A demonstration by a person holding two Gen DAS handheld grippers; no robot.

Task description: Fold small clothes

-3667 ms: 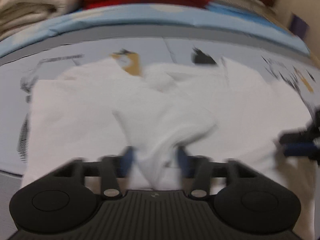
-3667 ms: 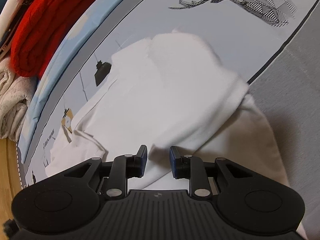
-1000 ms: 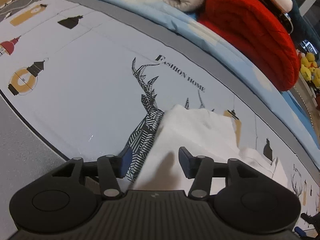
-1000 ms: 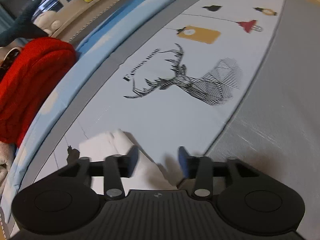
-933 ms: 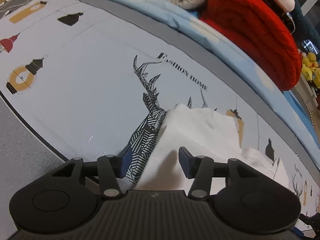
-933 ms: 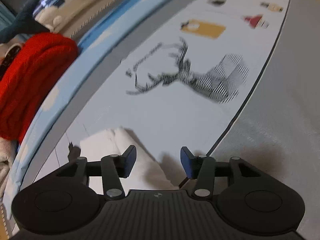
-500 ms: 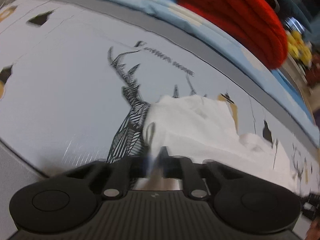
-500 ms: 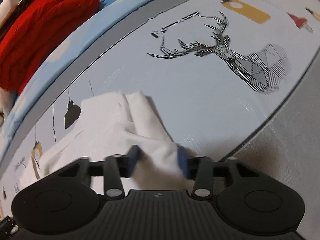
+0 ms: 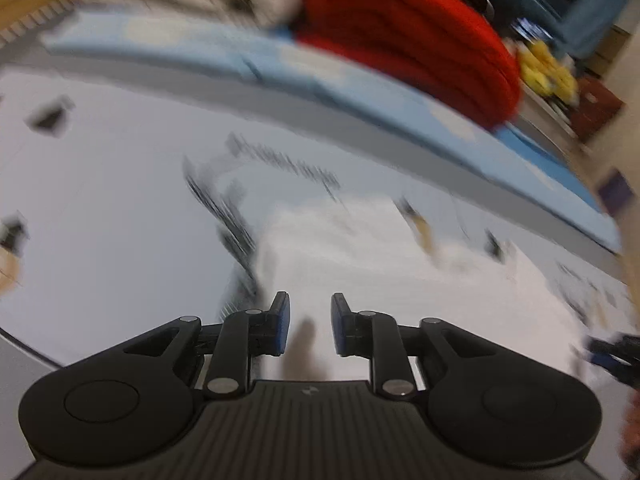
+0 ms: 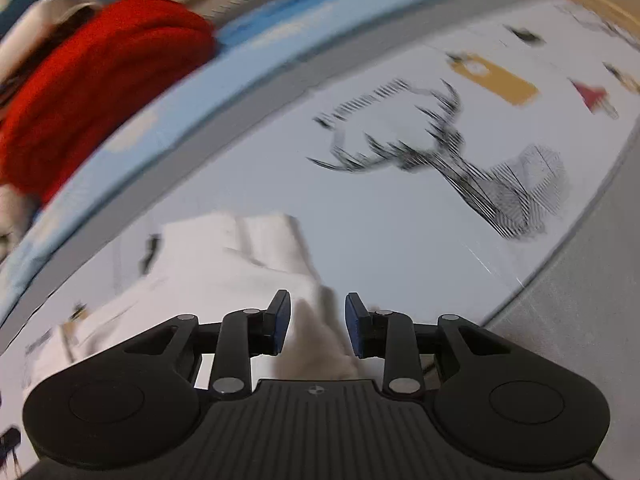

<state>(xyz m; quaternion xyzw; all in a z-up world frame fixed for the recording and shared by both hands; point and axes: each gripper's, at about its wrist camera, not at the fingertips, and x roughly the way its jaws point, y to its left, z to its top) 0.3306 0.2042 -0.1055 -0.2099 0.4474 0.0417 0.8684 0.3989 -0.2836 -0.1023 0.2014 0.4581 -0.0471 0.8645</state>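
The soft white cotton garment lies partly folded on the printed grey bed sheet, toward its near edge. A fold looks just laid down. The left tool has been reopening; its jaws stand apart above the cloth, gripping nothing. The right tool is narrowed around a raised ridge of cloth; whether it pinches, I cannot tell. The next move likely calls for grasping a fresh edge.
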